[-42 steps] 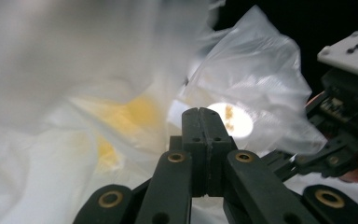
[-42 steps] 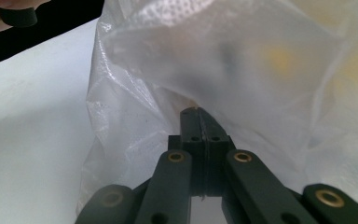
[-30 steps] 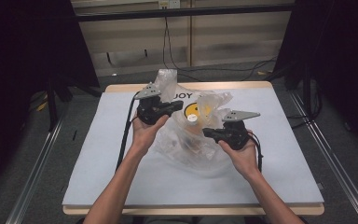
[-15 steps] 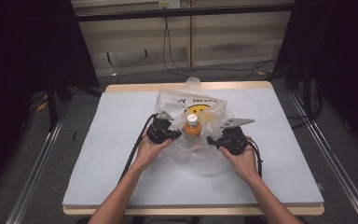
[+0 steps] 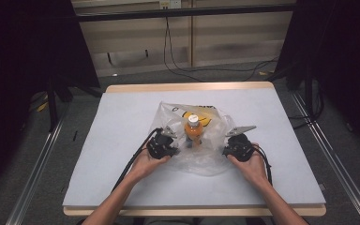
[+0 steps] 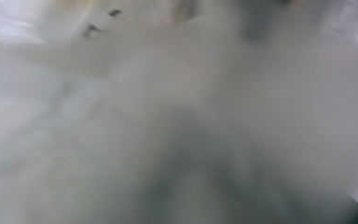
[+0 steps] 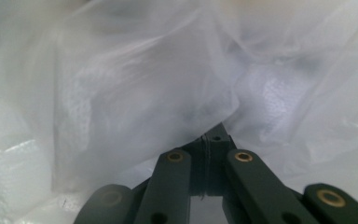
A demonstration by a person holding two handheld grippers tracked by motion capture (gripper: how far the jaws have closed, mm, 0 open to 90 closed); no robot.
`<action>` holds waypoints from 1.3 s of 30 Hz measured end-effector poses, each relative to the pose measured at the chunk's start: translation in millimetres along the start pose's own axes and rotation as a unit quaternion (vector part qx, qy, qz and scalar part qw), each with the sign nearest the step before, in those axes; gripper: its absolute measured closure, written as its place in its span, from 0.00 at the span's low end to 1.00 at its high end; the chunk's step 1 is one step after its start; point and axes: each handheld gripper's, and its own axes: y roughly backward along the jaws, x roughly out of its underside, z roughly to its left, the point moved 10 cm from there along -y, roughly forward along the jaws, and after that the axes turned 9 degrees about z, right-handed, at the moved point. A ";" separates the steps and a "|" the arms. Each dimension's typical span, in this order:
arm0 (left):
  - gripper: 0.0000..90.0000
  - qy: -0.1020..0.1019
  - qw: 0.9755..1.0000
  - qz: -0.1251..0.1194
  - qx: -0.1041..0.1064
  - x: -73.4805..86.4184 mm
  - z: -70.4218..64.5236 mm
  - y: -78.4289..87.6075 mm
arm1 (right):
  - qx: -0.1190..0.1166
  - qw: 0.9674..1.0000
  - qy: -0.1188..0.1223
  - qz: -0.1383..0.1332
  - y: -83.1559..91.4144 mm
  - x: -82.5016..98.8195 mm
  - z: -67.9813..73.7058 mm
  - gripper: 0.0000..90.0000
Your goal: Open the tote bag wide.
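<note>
Right at the centre of the right gripper view, the right gripper (image 7: 213, 135) is seen with its jaws pressed together, a fold of the clear plastic bag (image 7: 121, 93) pinched between the tips. In the high view the same gripper (image 5: 228, 146) is held at the bag's right edge, just right of the frame's centre, with the grey plate jutting up and to the right. The left gripper (image 5: 169, 146) is found at the bag's left edge, left of centre, and its jaws are closed too, with the film gathered at them; how the tips sit cannot be made out, since the left gripper view is taken up by blurred, milky plastic (image 6: 177, 116) right against the lens. What the high view adds is the whole layout: the bag (image 5: 201, 159) is spread crumpled and see-through on the pale table (image 5: 122, 117) at mid-frame, with a yellow print at its upper part, and a bottle (image 5: 193, 131) with orange contents and a white cap is stood upright inside it, between the two grippers.
</note>
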 end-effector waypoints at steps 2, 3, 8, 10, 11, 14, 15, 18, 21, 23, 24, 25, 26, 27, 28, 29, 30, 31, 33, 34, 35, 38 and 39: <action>1.00 0.006 1.000 -0.008 0.009 4.4 -4.8 1.8 | 0.001 1.000 0.002 0.003 1.8 2.5 1.1 1.00; 1.00 0.011 1.000 -0.006 0.017 7.2 -8.8 3.1 | -0.001 1.000 -0.001 0.002 2.5 3.8 2.1 1.00; 0.98 -0.003 0.999 -0.019 0.031 9.5 -17.3 10.6 | -0.015 1.000 0.010 -0.009 8.9 2.6 9.9 1.00; 0.98 -0.001 0.998 -0.039 0.039 5.6 -18.3 15.7 | -0.030 0.999 0.014 -0.028 17.4 -3.5 17.4 1.00; 0.98 -0.003 0.998 -0.047 0.039 3.8 -17.4 18.4 | -0.036 0.998 0.021 -0.046 28.1 -10.4 24.4 1.00; 0.98 0.009 0.997 -0.072 0.039 -1.0 -16.1 26.8 | -0.040 0.997 0.027 -0.062 39.4 -15.2 29.2 1.00; 0.98 0.010 0.997 -0.072 0.037 -0.6 -15.0 30.3 | -0.041 0.996 0.028 -0.068 44.7 -16.5 30.2 1.00; 0.97 0.018 0.995 -0.094 0.038 -3.8 -13.6 39.4 | -0.042 0.995 0.023 -0.086 58.3 -18.2 29.7 1.00; 0.97 0.016 0.994 -0.102 0.033 -6.1 -13.0 48.3 | -0.043 0.994 0.016 -0.098 67.7 -18.2 25.9 1.00; 0.97 0.017 0.993 -0.113 0.038 -8.6 -13.4 53.5 | -0.046 0.993 0.010 -0.108 73.8 -19.1 23.9 1.00; 0.97 0.019 0.992 -0.116 0.036 -9.7 -12.6 56.2 | -0.045 0.993 0.011 -0.112 77.1 -19.5 22.9 1.00; 0.97 0.020 0.992 -0.116 0.035 -9.8 -11.9 59.0 | -0.044 0.992 0.010 -0.116 80.5 -20.0 22.2 1.00; 0.97 0.020 0.991 -0.124 0.035 -11.7 -11.4 61.8 | -0.043 0.992 0.010 -0.119 83.9 -20.4 21.5 1.00; 0.97 0.021 0.991 -0.130 0.036 -12.9 -11.0 64.8 | -0.044 0.991 0.012 -0.124 87.2 -20.6 21.0 1.00; 0.97 0.024 0.989 -0.138 0.039 -14.9 -11.0 67.7 | -0.043 0.991 0.009 -0.127 90.3 -20.8 20.4 1.00; 0.97 0.022 0.989 -0.142 0.038 -16.2 -9.9 71.5 | -0.042 0.990 0.007 -0.131 93.1 -21.3 19.9 1.00; 0.97 0.025 0.987 -0.152 0.042 -18.6 -9.7 75.5 | -0.041 0.990 0.007 -0.137 96.1 -22.5 19.0 1.00; 0.97 0.027 0.986 -0.160 0.044 -21.0 -9.2 79.7 | -0.041 0.989 0.006 -0.141 99.1 -24.5 18.6 1.00; 0.97 0.028 0.984 -0.173 0.042 -27.4 -7.1 87.4 | -0.043 0.988 0.008 -0.151 105.2 -32.4 19.0 1.00; 0.97 0.028 0.983 -0.179 0.040 -31.5 -5.4 90.9 | -0.044 0.987 0.011 -0.157 107.9 -38.5 19.7 1.00; 0.97 0.027 0.982 -0.183 0.037 -36.2 -4.1 94.3 | -0.044 0.986 0.011 -0.161 110.8 -44.9 20.8 1.00; 0.97 0.019 0.983 -0.183 0.024 -51.7 0.5 99.5 | -0.052 0.983 0.020 -0.175 117.3 -69.3 25.9 1.00; 0.97 0.017 0.984 -0.177 0.020 -55.5 3.8 97.7 | -0.054 0.982 0.025 -0.179 118.4 -78.1 27.6 1.00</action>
